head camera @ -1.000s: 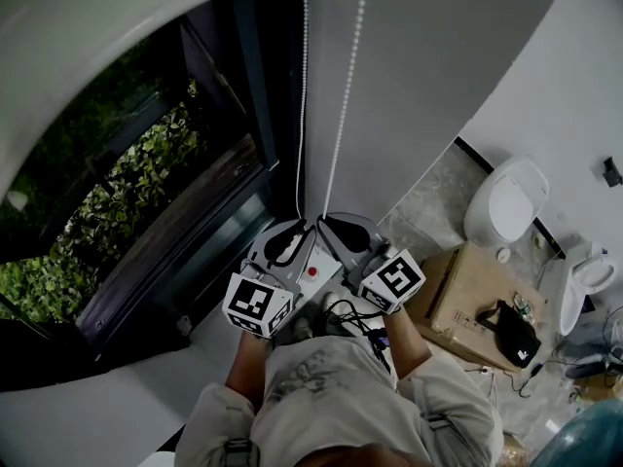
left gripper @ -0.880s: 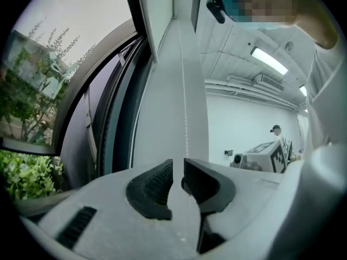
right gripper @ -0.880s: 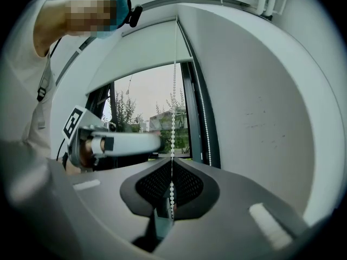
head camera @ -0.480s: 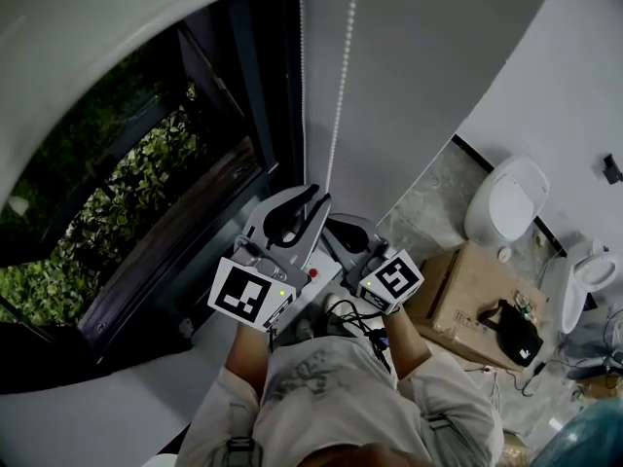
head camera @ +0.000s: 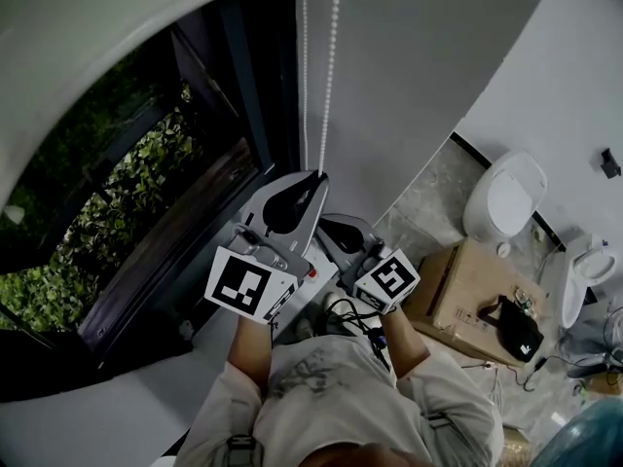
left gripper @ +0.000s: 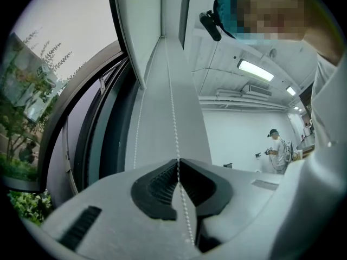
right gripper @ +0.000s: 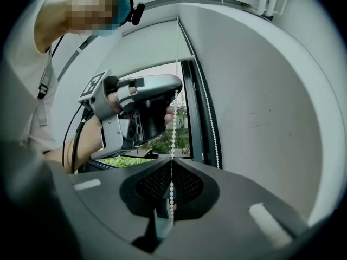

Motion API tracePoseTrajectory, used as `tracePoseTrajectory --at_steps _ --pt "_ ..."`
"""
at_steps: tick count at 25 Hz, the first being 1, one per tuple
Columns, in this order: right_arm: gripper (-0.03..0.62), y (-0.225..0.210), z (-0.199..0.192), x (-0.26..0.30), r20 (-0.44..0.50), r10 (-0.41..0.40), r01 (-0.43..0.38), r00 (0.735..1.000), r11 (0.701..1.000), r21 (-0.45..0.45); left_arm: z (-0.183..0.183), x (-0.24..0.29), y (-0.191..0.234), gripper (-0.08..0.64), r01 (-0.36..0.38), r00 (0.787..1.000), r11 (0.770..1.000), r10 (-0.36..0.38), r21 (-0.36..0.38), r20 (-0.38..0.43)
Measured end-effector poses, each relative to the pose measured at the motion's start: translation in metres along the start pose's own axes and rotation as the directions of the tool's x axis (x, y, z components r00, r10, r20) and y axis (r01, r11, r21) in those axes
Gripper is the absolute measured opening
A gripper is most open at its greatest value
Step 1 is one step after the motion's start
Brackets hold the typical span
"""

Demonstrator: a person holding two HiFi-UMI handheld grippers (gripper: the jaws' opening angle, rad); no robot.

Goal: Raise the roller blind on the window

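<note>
— Beside the window (head camera: 136, 202), close to its dark frame, what is being held?

— The bead chain (head camera: 329, 86) of the roller blind (right gripper: 152, 50) is being held. Two strands can be seen hanging there. The strand farther from the window is the one pinched.

— By which claw?

— By both. The left gripper (left gripper: 178, 164) is squeezed tight on the chain, with the beads caught between its black pads. The right gripper (right gripper: 172, 164) is closed on the same strand.

— Which one is higher?

— The left gripper is seen higher up the side of the window. The right gripper is found just under it, lower down the window side.

— Which way is the chain lying?

— It is hung straight up and down along the window side. From the claws it is stretched up toward the window top, where the blind is rolled.

— Where is the blind?

— Only the upper part of the window is covered by it. Green bushes can be seen under its bottom edge, so it looks partly raised.

— What is needed next?

— A pull down along the chain is likely needed. It would best be made by the higher left gripper, with the right one let go first.
</note>
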State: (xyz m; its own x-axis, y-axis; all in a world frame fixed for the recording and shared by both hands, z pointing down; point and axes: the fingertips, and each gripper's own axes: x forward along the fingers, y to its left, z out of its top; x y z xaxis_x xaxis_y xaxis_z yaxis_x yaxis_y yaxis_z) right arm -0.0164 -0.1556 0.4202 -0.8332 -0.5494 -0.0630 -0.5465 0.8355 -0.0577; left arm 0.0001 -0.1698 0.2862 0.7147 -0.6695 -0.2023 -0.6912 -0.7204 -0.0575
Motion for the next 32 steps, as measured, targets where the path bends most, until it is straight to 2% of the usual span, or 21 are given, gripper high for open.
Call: tracePoseTrajectory --at_steps 3,8,11,32 --pt "0.012 0.0 0.0 0.001 0.002 0.001 -0.001 1.0 1.0 0.001 -0.001 0.0 -0.001 0.011 0.002 1.0 1.0 -0.002 -0.003 -0.011" --pt "0.012 -0.001 -0.001 0.0 0.005 0.0 0.0 1.0 1.0 0.007 -0.002 -0.005 0.003 0.009 0.008 1.0 0.997 -0.009 -0.071 -0.02" --pt "0.012 0.002 -0.004 0.002 -0.002 0.004 -0.004 1.0 1.0 0.007 -0.004 -0.008 0.004 0.009 0.001 0.999 0.998 -0.003 -0.069 -0.035" --pt "0.012 0.009 -0.07 -0.003 -0.094 -0.008 0.016 0.996 0.996 0.092 -0.069 -0.024 0.0 0.009 -0.035 0.989 0.988 0.012 -0.148 -0.151"
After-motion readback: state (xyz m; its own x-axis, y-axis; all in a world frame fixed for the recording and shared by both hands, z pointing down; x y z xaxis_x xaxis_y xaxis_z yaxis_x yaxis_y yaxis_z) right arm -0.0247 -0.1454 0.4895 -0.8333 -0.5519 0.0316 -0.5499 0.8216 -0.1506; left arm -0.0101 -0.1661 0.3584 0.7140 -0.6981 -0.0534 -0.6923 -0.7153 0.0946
